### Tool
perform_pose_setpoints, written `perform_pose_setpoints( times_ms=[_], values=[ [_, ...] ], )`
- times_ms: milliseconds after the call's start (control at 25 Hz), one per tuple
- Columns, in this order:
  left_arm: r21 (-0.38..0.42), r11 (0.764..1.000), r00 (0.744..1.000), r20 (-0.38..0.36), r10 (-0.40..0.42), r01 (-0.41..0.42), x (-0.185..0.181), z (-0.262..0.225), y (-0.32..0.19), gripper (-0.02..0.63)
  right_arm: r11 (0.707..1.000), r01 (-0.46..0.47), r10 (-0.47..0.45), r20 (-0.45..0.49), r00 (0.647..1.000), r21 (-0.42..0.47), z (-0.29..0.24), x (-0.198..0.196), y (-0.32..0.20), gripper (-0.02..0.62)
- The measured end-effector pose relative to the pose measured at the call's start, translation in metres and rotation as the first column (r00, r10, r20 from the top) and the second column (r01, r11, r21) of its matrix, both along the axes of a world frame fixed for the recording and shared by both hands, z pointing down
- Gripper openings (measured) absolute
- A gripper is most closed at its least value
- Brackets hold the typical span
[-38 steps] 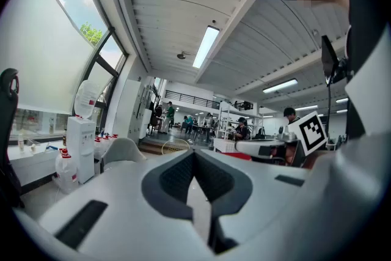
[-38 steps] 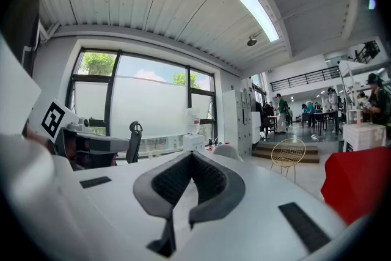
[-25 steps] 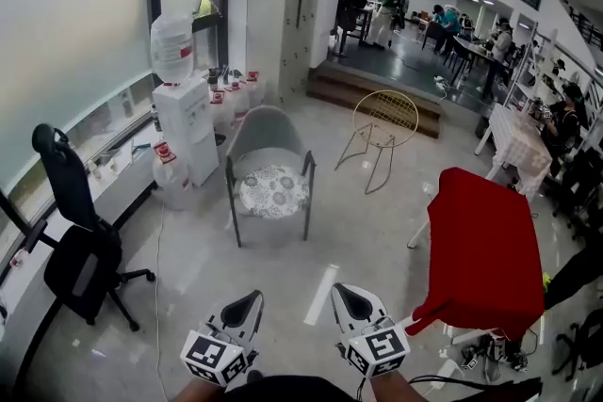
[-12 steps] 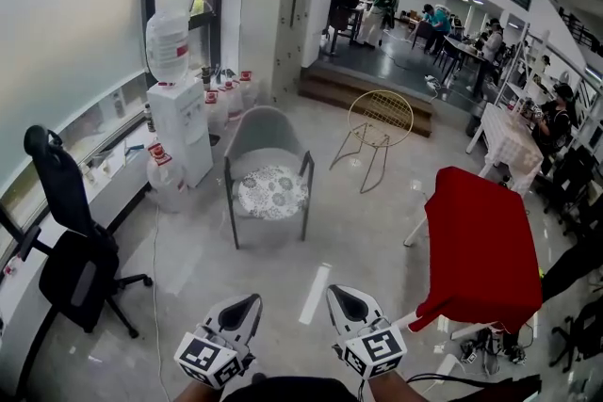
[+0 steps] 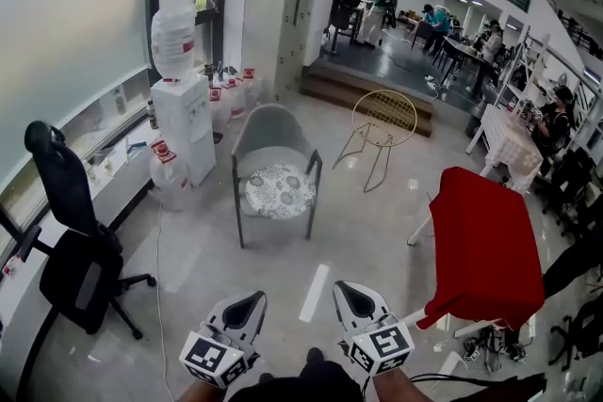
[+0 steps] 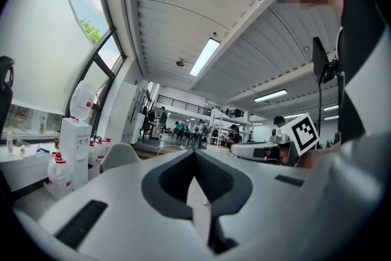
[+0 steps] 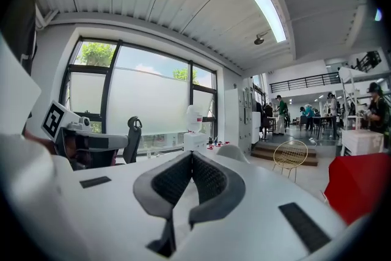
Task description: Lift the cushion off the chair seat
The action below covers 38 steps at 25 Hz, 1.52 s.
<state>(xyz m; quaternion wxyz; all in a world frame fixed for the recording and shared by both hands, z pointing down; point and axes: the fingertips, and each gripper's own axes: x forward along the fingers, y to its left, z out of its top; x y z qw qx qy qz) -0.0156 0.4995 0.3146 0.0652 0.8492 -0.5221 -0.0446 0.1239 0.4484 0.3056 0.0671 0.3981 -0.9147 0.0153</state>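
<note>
A round, white patterned cushion (image 5: 278, 191) lies on the seat of a grey armchair (image 5: 271, 129) standing on the floor well ahead of me. Both grippers are held low and side by side at the bottom of the head view, far short of the chair. My left gripper (image 5: 250, 304) is shut with nothing in it, and so is my right gripper (image 5: 351, 297). In the left gripper view the gripper (image 6: 194, 153) points level, with the chair's back (image 6: 120, 155) small at the left. The right gripper view shows its gripper (image 7: 192, 154) and the chair's back (image 7: 234, 152) just beyond.
A white water dispenser (image 5: 181, 122) with spare bottles stands left of the chair. A black office chair (image 5: 73, 245) is at the near left. A red-covered table (image 5: 485, 245) is on the right, a yellow wire chair (image 5: 384, 122) behind, and steps (image 5: 377, 91) lead to people beyond.
Both grippers have moved slightly forward toward the chair, still shut and side by side. A shoe tip now shows at the bottom edge.
</note>
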Motion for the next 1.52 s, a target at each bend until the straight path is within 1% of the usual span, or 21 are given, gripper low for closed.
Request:
perform_pose_setpoints(
  times_ms=[80, 280, 480, 560, 680, 800, 1040, 1240, 1520],
  values=[
    [0.004, 1.000, 1.000, 0.015, 0.000, 0.000, -0.003, -0.002, -0.003, 0.006, 1.000, 0.004, -0.004, -0.009, 1.000, -0.005, 0.004, -0.006, -0.007, 0.008],
    [-0.028, 0.999, 0.999, 0.035, 0.020, -0.019, -0.007, 0.001, -0.010, 0.007, 1.000, 0.020, -0.020, -0.002, 1.000, -0.015, 0.006, -0.019, -0.027, 0.009],
    [-0.015, 1.000, 0.998, 0.059, -0.022, 0.023, -0.019, 0.005, -0.038, 0.007, 0.999, 0.044, -0.044, 0.008, 0.999, -0.018, 0.009, -0.027, -0.058, 0.008],
    [-0.025, 0.999, 0.998, 0.052, -0.044, 0.046, -0.023, 0.006, -0.050, 0.007, 0.998, 0.054, -0.054, 0.007, 0.999, -0.018, 0.010, -0.030, -0.071, 0.008],
    [-0.050, 0.998, 0.998, 0.041, -0.045, 0.047, -0.023, 0.001, -0.072, 0.008, 0.997, 0.072, -0.072, 0.001, 0.997, -0.005, 0.006, -0.033, -0.094, 0.009],
    [-0.039, 0.998, 0.998, 0.045, -0.040, 0.041, -0.015, -0.007, -0.100, 0.008, 0.997, 0.075, -0.075, 0.002, 0.997, 0.015, -0.001, -0.027, -0.123, 0.009],
    [-0.040, 0.998, 0.997, 0.052, -0.055, 0.057, -0.002, -0.013, -0.160, 0.008, 0.997, 0.075, -0.075, 0.020, 0.997, -0.001, -0.003, -0.010, -0.179, 0.008],
    [-0.061, 0.995, 0.996, 0.039, -0.081, 0.083, 0.005, -0.015, -0.199, 0.006, 0.996, 0.085, -0.084, 0.040, 0.996, -0.010, -0.004, 0.002, -0.217, 0.009],
    [-0.056, 0.993, 0.993, 0.061, -0.100, 0.104, 0.021, -0.017, -0.253, 0.007, 0.994, 0.107, -0.106, 0.059, 0.993, -0.018, -0.002, 0.019, -0.271, 0.009]
  ],
)
